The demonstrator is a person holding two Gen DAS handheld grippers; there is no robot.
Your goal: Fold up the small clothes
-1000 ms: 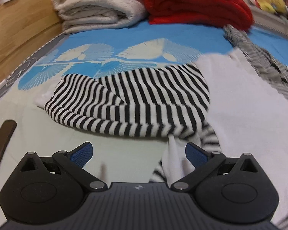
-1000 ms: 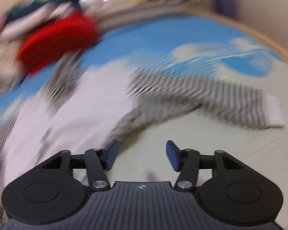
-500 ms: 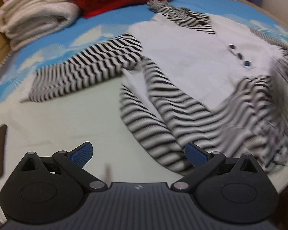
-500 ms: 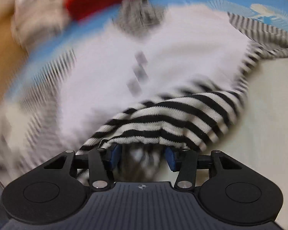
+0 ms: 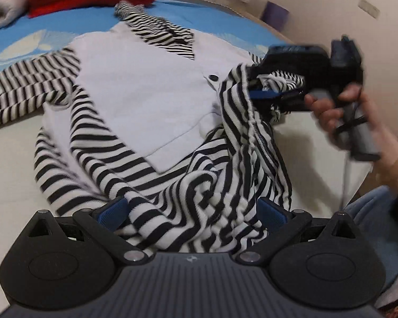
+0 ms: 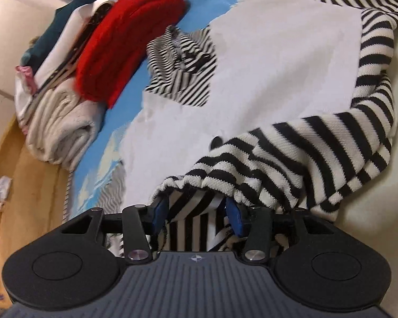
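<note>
Right hand-held gripper [image 6: 196,216] now clamps striped garment [image 6: 291,159] | writing: none legible

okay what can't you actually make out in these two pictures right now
- Left wrist view: the right gripper and the hand are motion-blurred; striped fabric hides whether its pads press.
- Right wrist view: the striped garment drapes over the fingertips, hiding its held edge.
- Both views: the folded stack is cut off.
</note>
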